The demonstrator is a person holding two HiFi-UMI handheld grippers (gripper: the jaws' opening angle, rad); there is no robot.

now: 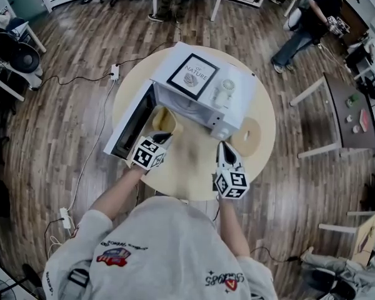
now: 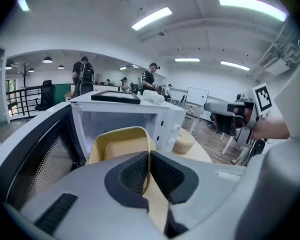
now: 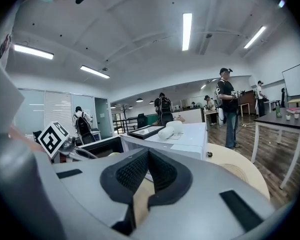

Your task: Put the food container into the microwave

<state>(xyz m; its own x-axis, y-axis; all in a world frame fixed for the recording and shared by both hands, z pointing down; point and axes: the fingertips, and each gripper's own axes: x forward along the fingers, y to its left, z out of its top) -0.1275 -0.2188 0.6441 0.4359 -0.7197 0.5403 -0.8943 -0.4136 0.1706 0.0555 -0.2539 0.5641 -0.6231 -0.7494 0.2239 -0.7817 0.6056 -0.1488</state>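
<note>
In the head view, a white microwave (image 1: pixel 203 86) stands on the round wooden table (image 1: pixel 194 174) with its door (image 1: pixel 132 125) swung open to the left. A yellow food container (image 1: pixel 164 120) hangs tilted in front of the open cavity, and my left gripper (image 1: pixel 157 139) is shut on its near rim. The left gripper view shows the pads (image 2: pixel 135 174) pinching that rim, the container (image 2: pixel 121 144) just before the cavity (image 2: pixel 115 121). My right gripper (image 1: pixel 225 152) is by the microwave's right front corner, shut and holding nothing; its jaws (image 3: pixel 148 159) meet.
A framed picture (image 1: pixel 192 75) and a small white object (image 1: pixel 225 91) lie on top of the microwave. A round tan lid (image 1: pixel 247 136) rests on the table right of the microwave. People stand at desks (image 1: pixel 347 108) further back, and cables run over the floor on the left.
</note>
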